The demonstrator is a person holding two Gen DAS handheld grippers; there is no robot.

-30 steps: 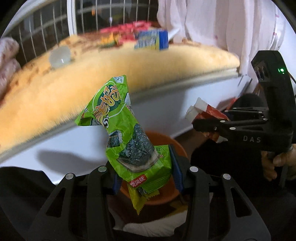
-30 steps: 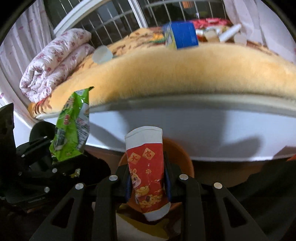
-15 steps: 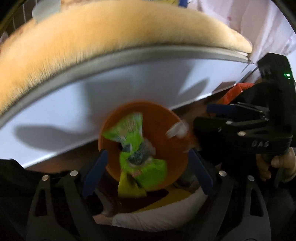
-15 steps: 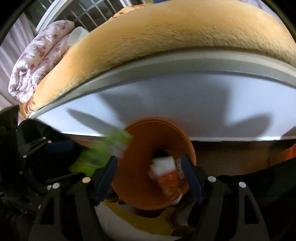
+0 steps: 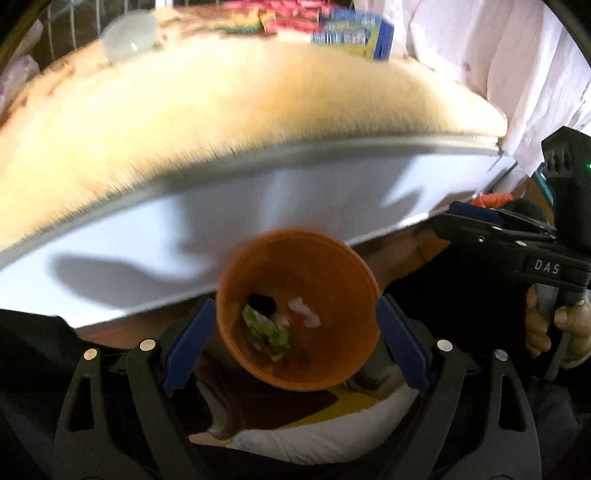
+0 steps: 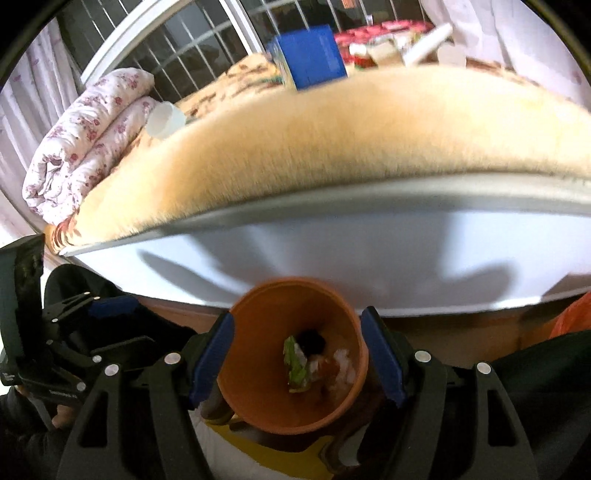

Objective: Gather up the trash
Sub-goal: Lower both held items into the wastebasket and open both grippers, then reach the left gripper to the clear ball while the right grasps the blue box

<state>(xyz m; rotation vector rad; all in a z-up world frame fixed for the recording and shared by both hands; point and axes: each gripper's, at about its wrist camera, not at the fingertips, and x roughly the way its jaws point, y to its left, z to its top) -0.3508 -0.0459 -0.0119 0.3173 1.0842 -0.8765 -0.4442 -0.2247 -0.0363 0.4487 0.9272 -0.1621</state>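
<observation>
room: bed [image 5: 184,122] with a fuzzy yellow-orange blanket on a white frame; barred window and pale curtains behind.
bin: round orange plastic bin [image 5: 255,354] on the floor against the bed side, directly below both grippers.
collected: crumpled green snack wrapper [image 5: 267,330] and a red-and-white wrapper [image 6: 332,363] lie at the bin bottom.
left gripper [image 5: 295,341]: spread wide, empty, pointing steeply down.
right gripper [image 6: 295,356]: parted, empty, over the same bin.
next trash: blue rectangular carton [image 6: 308,57], clear plastic cup [image 6: 164,120], red packets [image 5: 280,16] up on the far bed top, beyond the blanket edge.
nearer hand: cup suits the left, carton the right, by judgement.
in the way: folded floral quilt [image 6: 85,144] beside the cup.
</observation>
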